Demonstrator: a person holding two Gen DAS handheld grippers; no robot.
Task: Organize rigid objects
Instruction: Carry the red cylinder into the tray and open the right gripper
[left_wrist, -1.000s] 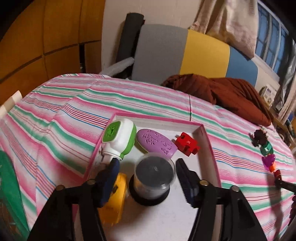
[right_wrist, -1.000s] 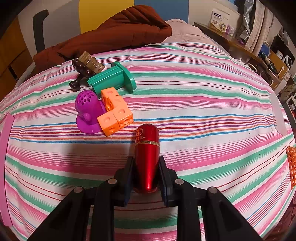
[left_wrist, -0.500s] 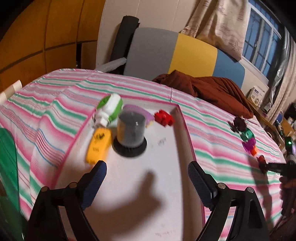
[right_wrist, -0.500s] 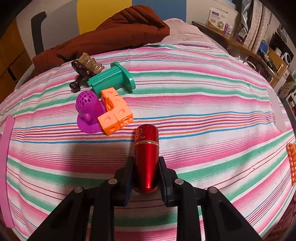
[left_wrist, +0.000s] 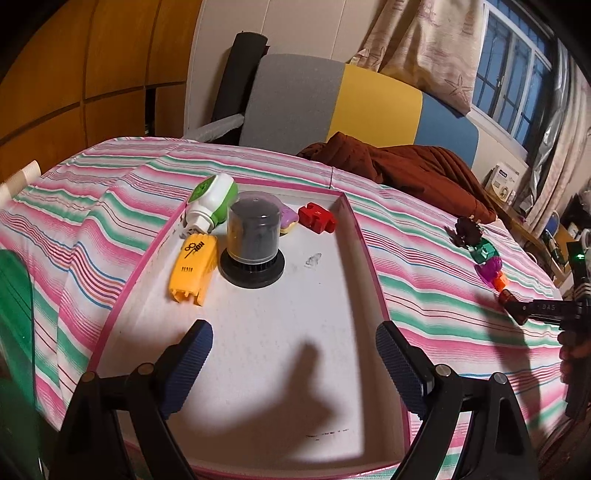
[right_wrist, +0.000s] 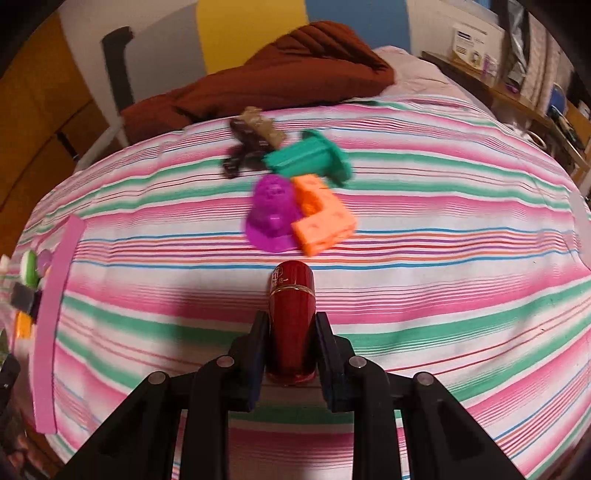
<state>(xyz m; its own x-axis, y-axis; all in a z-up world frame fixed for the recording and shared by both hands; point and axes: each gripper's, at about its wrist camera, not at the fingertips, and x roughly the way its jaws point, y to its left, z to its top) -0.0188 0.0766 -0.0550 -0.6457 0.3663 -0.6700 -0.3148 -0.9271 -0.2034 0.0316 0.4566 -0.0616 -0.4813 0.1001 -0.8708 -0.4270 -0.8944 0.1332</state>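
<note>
- Over the striped bed, the right gripper clamps a glossy red lipstick tube; jaws narrow, pads on its smooth sides.
- Carry the tube level to the pink-rimmed white tray; the hard, rounded metal may slip.
- Left gripper: jaws wide, just opened, nothing between them.
- Set down clear of the black-based clear canister.

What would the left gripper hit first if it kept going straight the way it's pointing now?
Probably the bare white floor of the pink-rimmed tray. The left gripper is open and empty, angled down at that floor. The black-based canister stands farther ahead, slightly left of centre; depth is hard to judge through the fisheye.
</note>
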